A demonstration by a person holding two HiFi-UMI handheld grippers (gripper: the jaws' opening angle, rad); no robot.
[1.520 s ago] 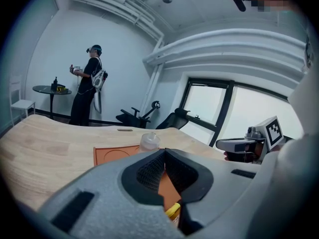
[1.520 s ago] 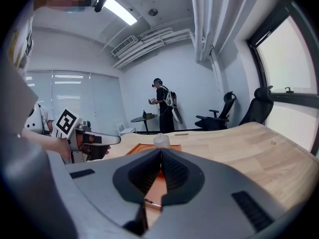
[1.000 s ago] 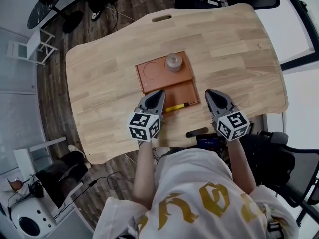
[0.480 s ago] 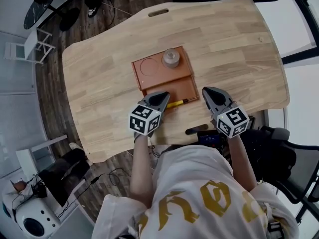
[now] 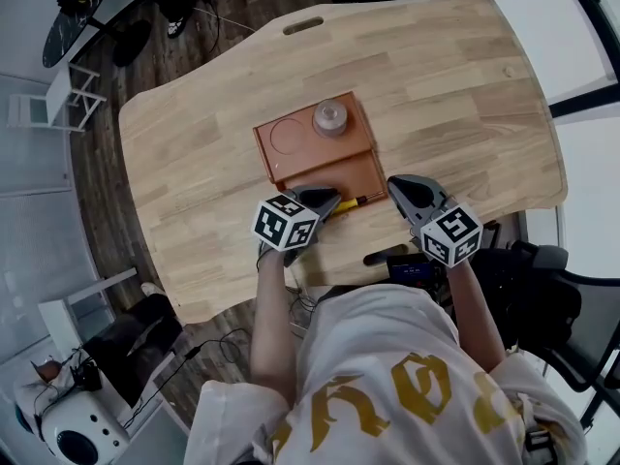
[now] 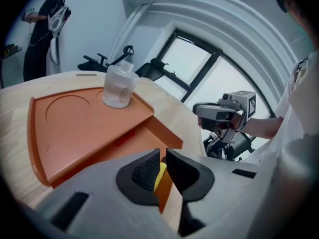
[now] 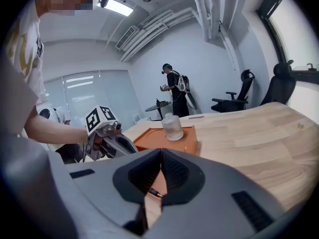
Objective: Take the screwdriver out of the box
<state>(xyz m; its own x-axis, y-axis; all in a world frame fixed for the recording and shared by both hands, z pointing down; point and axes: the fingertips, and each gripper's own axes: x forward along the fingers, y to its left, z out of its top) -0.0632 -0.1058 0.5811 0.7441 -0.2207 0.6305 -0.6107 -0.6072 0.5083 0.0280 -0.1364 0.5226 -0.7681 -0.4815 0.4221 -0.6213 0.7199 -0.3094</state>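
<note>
Left claw (image 6: 163, 154), pressed together, points down at the handle end of the yellow screwdriver (image 5: 344, 203), which lies in the orange box's (image 5: 291, 136) 6 o'clock compartment on the bench (image 5: 455, 85). Right claw (image 7: 161, 153), also pressed together, sits at the screwdriver's 3 o'clock.

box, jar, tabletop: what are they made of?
box: matte orange-brown, uniform, no grain; likely plastic or coated board.
jar: translucent, slightly frosty; glass or clear plastic, can't tell which.
tabletop: light wood, visible plank joints and grain, satin finish.
</note>
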